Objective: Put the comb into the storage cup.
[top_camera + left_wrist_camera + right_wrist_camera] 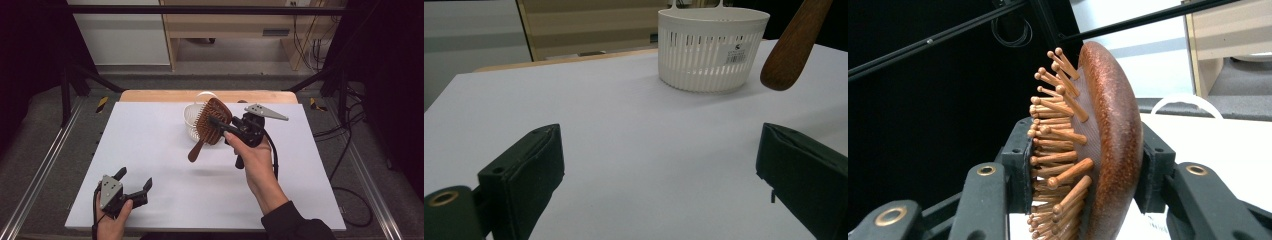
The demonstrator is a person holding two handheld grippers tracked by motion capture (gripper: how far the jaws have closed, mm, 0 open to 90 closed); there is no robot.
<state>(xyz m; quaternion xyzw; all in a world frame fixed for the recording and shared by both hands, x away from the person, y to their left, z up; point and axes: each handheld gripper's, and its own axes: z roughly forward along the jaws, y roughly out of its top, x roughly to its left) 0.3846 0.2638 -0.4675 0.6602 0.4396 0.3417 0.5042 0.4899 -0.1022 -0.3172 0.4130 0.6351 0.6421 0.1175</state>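
Mid-carry, likely — right gripper [223, 125] pinching wooden hairbrush [212, 121] head, aloft beside white basket [192, 116]; left gripper [134, 181] spread, idle. Next: lower brush in, handle clearing rim.

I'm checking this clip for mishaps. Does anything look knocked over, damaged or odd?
Nothing stands out. The white basket stands upright on the table, and the wooden hairbrush, held up by the right gripper across its head, looks intact.

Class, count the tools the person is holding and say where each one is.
2. The left tool rests open near the table's front-left corner. The right tool is raised beside the white basket, gripping the wooden hairbrush.
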